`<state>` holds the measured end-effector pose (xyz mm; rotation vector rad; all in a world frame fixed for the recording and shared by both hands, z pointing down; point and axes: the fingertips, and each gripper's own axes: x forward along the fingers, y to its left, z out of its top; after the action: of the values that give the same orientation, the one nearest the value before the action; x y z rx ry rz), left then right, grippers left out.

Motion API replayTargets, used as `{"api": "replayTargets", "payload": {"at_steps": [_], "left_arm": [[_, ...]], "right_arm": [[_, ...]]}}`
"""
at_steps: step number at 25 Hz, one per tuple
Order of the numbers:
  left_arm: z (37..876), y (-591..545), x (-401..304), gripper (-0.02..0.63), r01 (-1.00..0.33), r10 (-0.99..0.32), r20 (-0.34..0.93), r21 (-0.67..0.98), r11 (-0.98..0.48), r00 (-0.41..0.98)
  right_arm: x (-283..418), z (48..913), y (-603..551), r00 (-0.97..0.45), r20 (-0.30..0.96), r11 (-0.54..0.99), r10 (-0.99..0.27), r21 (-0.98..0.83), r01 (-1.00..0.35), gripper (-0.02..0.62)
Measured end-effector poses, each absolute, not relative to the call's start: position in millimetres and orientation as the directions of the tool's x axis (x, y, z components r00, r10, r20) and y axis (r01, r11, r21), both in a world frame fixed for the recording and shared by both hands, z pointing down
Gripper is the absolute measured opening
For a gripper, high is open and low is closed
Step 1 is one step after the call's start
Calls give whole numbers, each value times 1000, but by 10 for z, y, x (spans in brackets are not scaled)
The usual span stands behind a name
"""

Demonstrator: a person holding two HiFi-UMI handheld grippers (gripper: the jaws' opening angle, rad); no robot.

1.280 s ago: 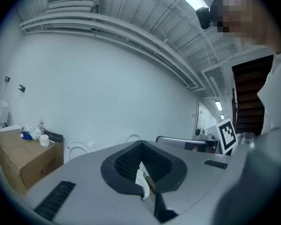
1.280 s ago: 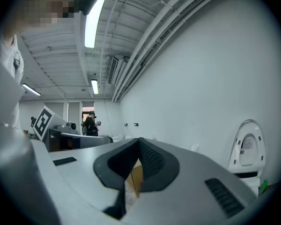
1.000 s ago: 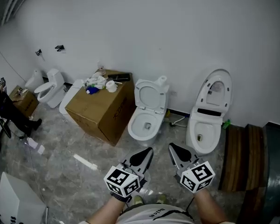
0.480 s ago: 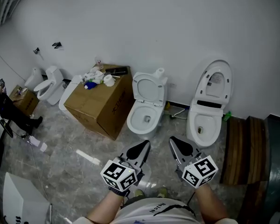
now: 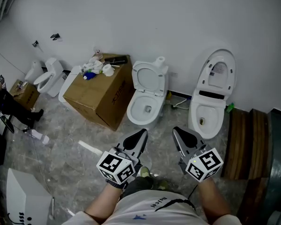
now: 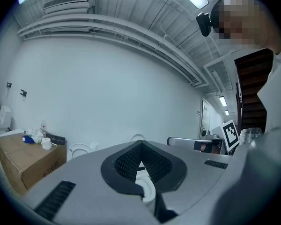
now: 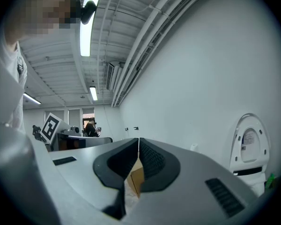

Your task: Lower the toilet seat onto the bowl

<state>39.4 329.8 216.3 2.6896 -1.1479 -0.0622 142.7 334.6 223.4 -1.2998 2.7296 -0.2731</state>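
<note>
Standing lengthwise upright, the toilet seat (image 5: 149,76) faces the closed, empty left gripper (image 5: 141,135) and right gripper (image 5: 177,132).

I am looking from my head steeply down at the floor (image 5: 61,144), with my left tongs (image 5: 139,136) and right tongs (image 5: 180,136) close at the bottom edge and the wall (image 5: 154,22) well ahead. The camera riding on my left tongs is facing along them, low and tilting up to wall and ceiling (image 6: 131,13); the right one is doing likewise. All three are sharing the box (image 5: 100,97); head and right views are sharing the open toilet (image 5: 210,102).
</note>
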Motion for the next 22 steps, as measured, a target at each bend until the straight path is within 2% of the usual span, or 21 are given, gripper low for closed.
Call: {"api": "replayTargets", "payload": {"at_steps": [8,22], "left_arm": [[2339,2725,279,9,-719,-727,56,222,-659,684],[2518,901,-156,9,-693,-694,68,177,-699,717]], "right_arm": [[1270,2441,2809,-634,34,616,-772,-205,-761,18],[730,2603,1003,-591,93,569,-801,-187,-801,20]]}}
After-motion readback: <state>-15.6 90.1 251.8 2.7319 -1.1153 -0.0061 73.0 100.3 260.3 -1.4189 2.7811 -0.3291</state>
